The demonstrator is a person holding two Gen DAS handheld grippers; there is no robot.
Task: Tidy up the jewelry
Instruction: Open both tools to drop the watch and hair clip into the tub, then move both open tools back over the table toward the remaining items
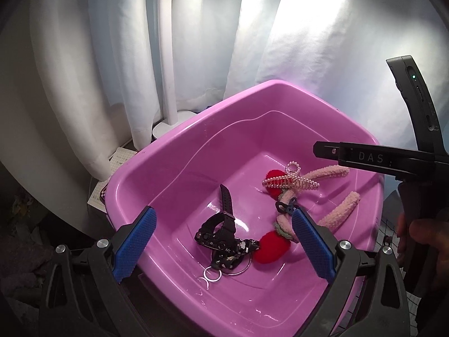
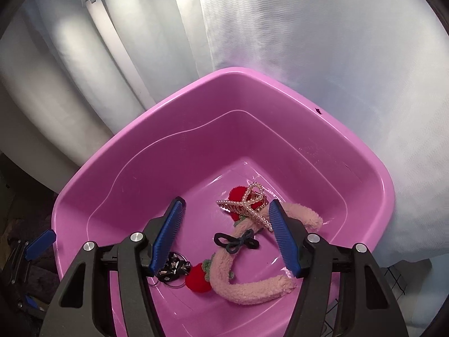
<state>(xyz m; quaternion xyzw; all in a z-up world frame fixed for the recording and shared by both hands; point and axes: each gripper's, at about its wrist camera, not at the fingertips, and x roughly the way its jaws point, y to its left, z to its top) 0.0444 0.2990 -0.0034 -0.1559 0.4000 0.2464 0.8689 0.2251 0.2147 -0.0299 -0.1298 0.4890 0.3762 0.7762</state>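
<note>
A pink plastic basin [image 1: 174, 151] holds the jewelry. In it lie a black watch [image 1: 226, 221], thin silver rings [image 1: 210, 275], a pearl hair claw [image 1: 291, 181], a dark bow hair tie [image 1: 286, 206] and a fluffy pink headband [image 1: 341, 209] with red strawberry pompoms [image 1: 272, 248]. My left gripper [image 1: 224, 211] hangs open above the watch, holding nothing. My right gripper [image 2: 226, 202] is open over the hair tie [image 2: 237, 241] and headband [image 2: 252, 289], beside the pearl claw [image 2: 247, 205], its pads touching nothing. A black patterned piece [image 2: 174, 266] lies partly hidden behind its left finger.
White curtains hang behind the basin [image 2: 364, 174]. A white lamp post with a round base [image 1: 168, 123] stands at the back left. Gridded paper [image 1: 112, 168] lies left of the basin. A hand [image 1: 421, 238] holds the right gripper's handle at the right edge.
</note>
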